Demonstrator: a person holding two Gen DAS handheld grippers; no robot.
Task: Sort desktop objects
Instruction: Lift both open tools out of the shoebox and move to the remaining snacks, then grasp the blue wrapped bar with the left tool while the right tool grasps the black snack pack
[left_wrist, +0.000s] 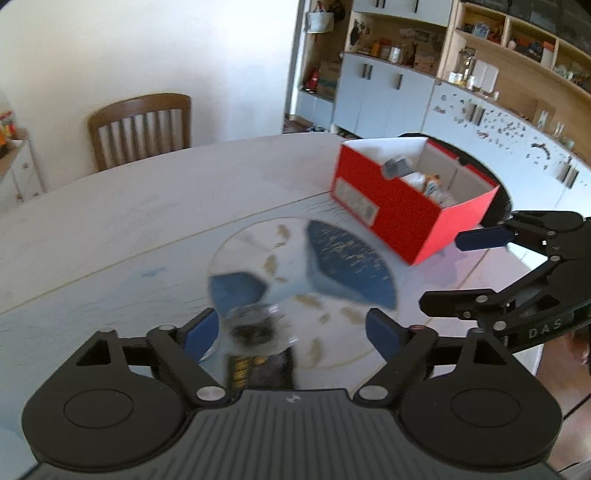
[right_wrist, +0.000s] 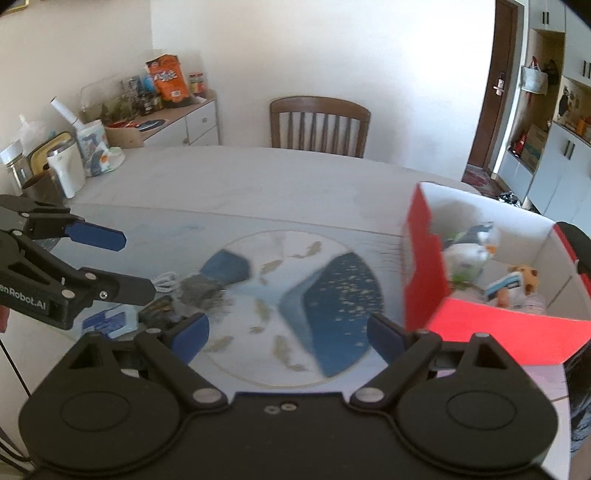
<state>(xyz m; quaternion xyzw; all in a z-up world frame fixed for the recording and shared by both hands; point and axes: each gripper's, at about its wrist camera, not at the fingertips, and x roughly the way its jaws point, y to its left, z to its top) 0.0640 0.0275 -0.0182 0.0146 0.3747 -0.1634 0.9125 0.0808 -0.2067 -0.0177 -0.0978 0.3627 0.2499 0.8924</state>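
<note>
Left gripper (left_wrist: 286, 334), jaws wide open, hovers over a blurred dark crinkly packet (left_wrist: 258, 332) on the round fish-patterned mat (left_wrist: 332, 258); likely light, crushable, best pinched across its middle. Right gripper (right_wrist: 286, 336) open, empty, beside the red box (right_wrist: 424, 295) right of the mat

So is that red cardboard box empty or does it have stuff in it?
Partly filled. The open-topped red cardboard box holds soft toys and other small items, with white floor showing between.

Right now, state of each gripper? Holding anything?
Left gripper: open, holding nothing; small blurred clutter on the mat sits under it.
Right gripper: open, empty.
</note>
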